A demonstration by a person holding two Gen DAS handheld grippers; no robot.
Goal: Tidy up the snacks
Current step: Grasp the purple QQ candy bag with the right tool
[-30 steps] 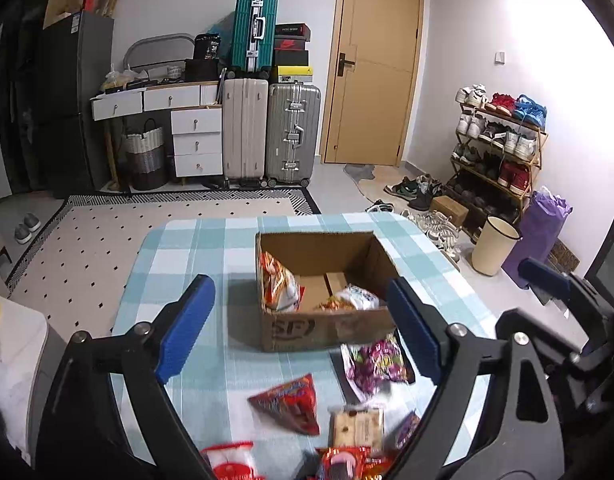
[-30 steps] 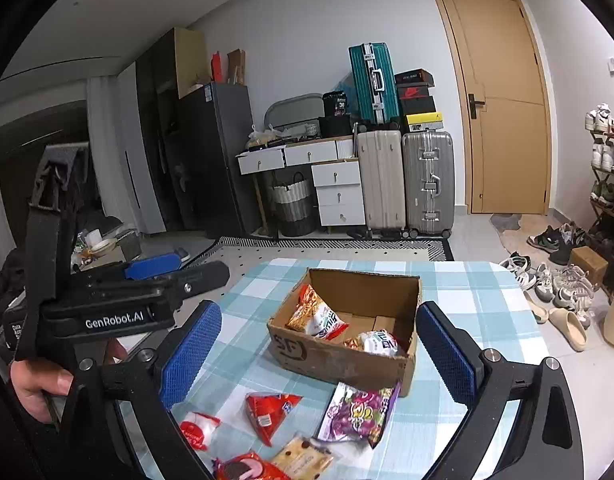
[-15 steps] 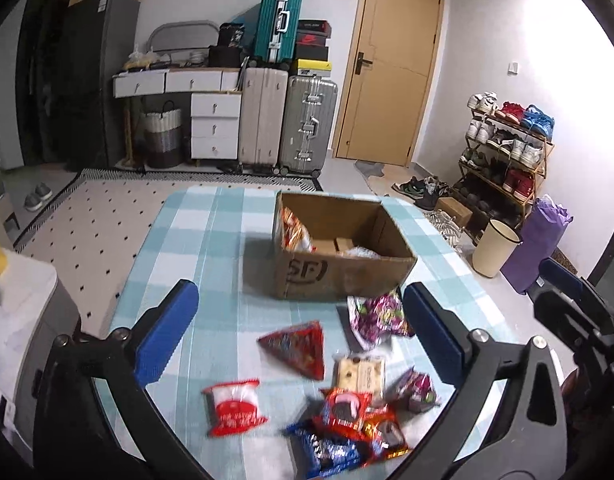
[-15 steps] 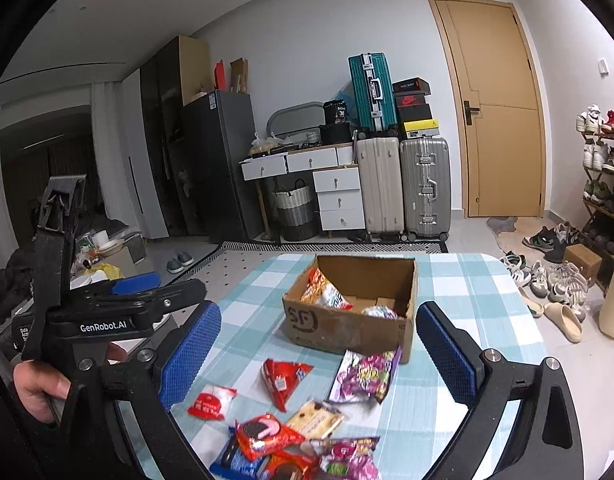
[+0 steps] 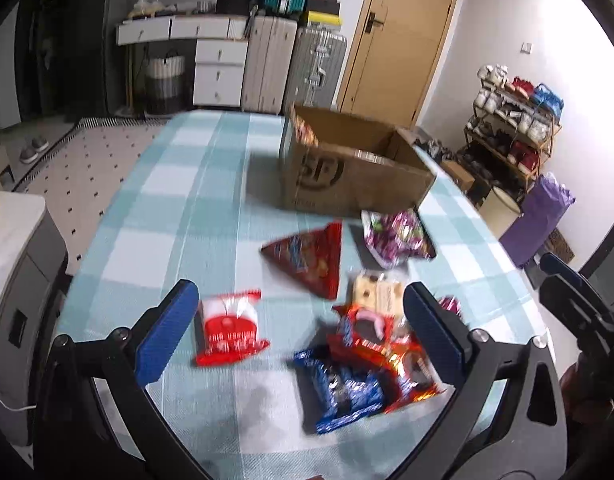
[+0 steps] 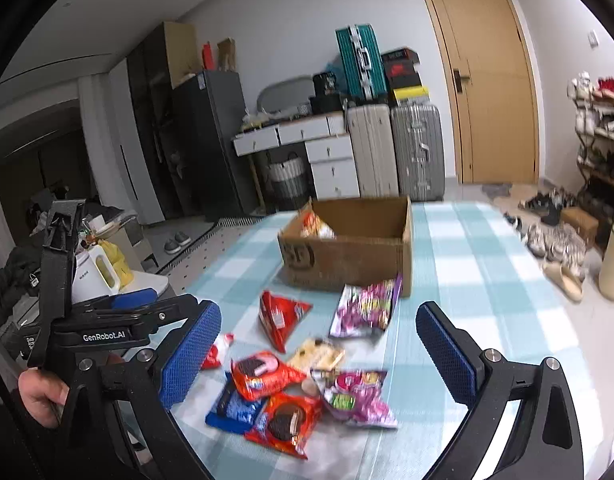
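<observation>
Both hand-held grippers, left (image 5: 295,330) and right (image 6: 319,354), gape wide and empty above loose snack packets (image 6: 283,396) piled on the checked worktop (image 5: 179,200), short of the cardboard box (image 5: 347,176). Overlapping wrappers could cause a double pick or slip.

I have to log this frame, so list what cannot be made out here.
- Inside of the cardboard box: in both wrist views its near wall hides most of the contents; only one packet top shows.
- Print on the packets: motion blur smears it in the left wrist view.
- Blue packet: partly covered by red packets in the right wrist view.
- Shoes on the rack: too small and blurred.
</observation>
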